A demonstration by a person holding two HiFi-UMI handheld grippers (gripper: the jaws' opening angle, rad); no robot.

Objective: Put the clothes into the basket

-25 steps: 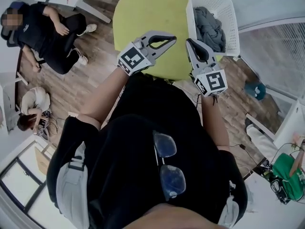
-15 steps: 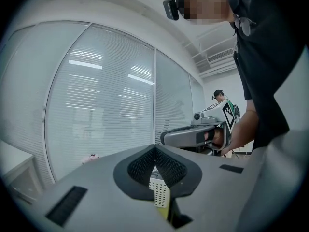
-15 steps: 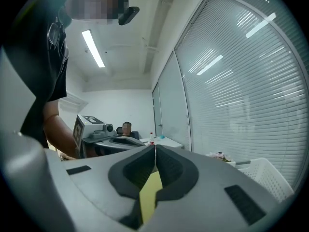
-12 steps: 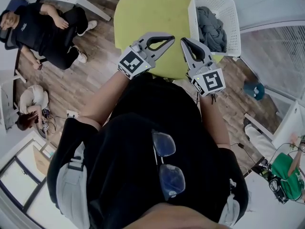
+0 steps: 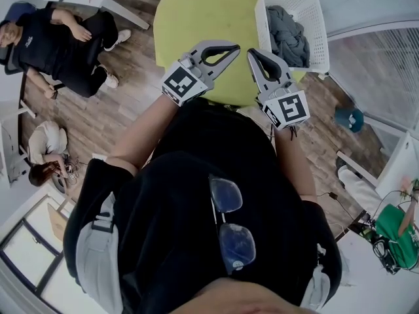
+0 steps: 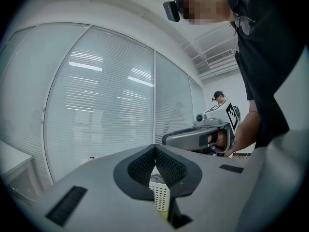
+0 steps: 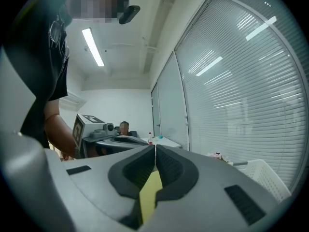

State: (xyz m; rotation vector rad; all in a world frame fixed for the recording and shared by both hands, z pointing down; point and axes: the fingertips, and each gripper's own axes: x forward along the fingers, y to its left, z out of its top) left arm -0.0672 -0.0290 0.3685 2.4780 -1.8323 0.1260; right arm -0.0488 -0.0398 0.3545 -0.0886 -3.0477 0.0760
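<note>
A white plastic basket [image 5: 317, 27] stands at the right edge of the round yellow-green table [image 5: 203, 25], with grey clothes [image 5: 288, 36] piled inside it. My left gripper [image 5: 234, 47] and right gripper [image 5: 251, 53] hover side by side over the table's near edge, tips almost meeting, both shut and empty. In the left gripper view the left gripper [image 6: 155, 148] has its jaws together, with the basket [image 6: 161, 196] seen through the gap below and the right gripper's body [image 6: 200, 137] beyond. The right gripper [image 7: 155, 148] looks along the table [image 7: 149, 195], the basket's rim [image 7: 263, 178] at lower right.
A person in black [image 5: 59, 44] sits on the wooden floor at the left, another person [image 5: 46, 156] lower left. A white table leg [image 5: 127, 13] stands near the round table. Glass walls with blinds [image 5: 386, 57] run along the right.
Both grippers have drawn closer together, the right one shifting left toward the left one. Their jaws stay shut.
</note>
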